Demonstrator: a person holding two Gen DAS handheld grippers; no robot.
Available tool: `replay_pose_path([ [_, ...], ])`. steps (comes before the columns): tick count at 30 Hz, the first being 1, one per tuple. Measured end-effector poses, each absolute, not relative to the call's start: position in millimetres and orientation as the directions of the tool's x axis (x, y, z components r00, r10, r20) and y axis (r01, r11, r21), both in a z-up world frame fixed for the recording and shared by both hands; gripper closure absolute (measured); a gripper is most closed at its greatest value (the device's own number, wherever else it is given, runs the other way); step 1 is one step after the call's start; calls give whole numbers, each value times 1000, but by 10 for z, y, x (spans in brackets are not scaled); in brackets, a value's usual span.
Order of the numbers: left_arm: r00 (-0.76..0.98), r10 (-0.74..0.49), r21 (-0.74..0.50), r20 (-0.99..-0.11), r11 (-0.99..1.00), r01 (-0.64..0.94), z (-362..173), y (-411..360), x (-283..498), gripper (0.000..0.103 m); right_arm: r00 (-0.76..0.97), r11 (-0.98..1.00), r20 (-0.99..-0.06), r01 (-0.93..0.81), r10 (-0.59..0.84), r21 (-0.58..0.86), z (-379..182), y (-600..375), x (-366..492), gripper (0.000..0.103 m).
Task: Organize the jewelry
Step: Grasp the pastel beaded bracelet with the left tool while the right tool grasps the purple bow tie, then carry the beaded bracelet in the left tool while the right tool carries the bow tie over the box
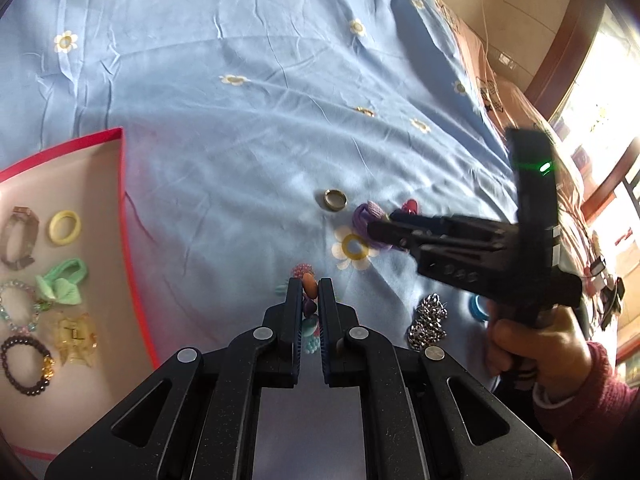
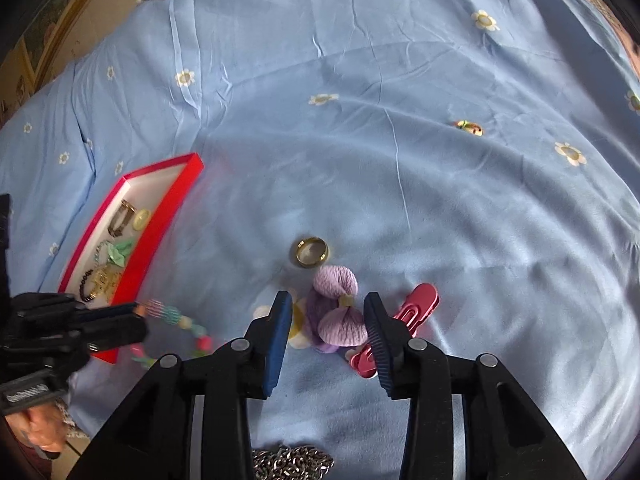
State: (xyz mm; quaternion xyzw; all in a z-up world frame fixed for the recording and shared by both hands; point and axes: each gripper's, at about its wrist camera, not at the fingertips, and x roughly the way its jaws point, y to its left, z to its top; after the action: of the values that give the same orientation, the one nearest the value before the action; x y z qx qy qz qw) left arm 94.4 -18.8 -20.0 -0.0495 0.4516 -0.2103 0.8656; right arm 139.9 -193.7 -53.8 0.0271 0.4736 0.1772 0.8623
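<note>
My left gripper (image 1: 310,286) is shut on a colourful beaded bracelet (image 1: 308,284), held just above the blue sheet; from the right wrist view the bracelet (image 2: 172,316) trails from its tips. My right gripper (image 2: 328,304) is open, its fingers on either side of a purple bow hair tie (image 2: 338,312); in the left wrist view it (image 1: 378,228) sits over the same bow (image 1: 366,214). A gold ring (image 2: 312,252) lies just beyond the bow. A pink hair clip (image 2: 408,316) lies to its right. A red-rimmed tray (image 1: 120,200) at the left holds several bracelets and hair ties.
A silver chain (image 1: 430,320) lies on the sheet near my right hand, also at the bottom of the right wrist view (image 2: 292,462). A blue ring-shaped item (image 1: 478,308) lies beside it. A small gold ornament (image 2: 470,126) lies far right. The bed edge runs along the right.
</note>
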Motion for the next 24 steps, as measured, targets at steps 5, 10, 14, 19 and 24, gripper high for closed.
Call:
replay_pose_path([
  [5, 529, -411, -280, -742, 908, 313, -80, -98, 896, 97, 499, 939, -802, -265, 327, 218, -533, -1955, 1348, 89],
  [10, 554, -413, -287, -722, 908, 304, 32, 20, 821, 97, 516, 923, -770, -284, 376, 260, -378, -1905, 1235, 89],
  [14, 570, -405, -288, -715, 913, 288, 76, 122, 736, 97, 513, 898, -742, -317, 433, 305, -260, -1777, 1144, 89],
  [19, 587, -396, -302, -706, 918, 256, 106, 316, 643, 97, 488, 866, -722, -369, 490, 339, -176, -1539, 1050, 89],
  [24, 611, -371, -306, -699, 928, 213, 116, 537, 538, 97, 451, 835, -717, -423, 531, 352, -145, -1249, 961, 89],
])
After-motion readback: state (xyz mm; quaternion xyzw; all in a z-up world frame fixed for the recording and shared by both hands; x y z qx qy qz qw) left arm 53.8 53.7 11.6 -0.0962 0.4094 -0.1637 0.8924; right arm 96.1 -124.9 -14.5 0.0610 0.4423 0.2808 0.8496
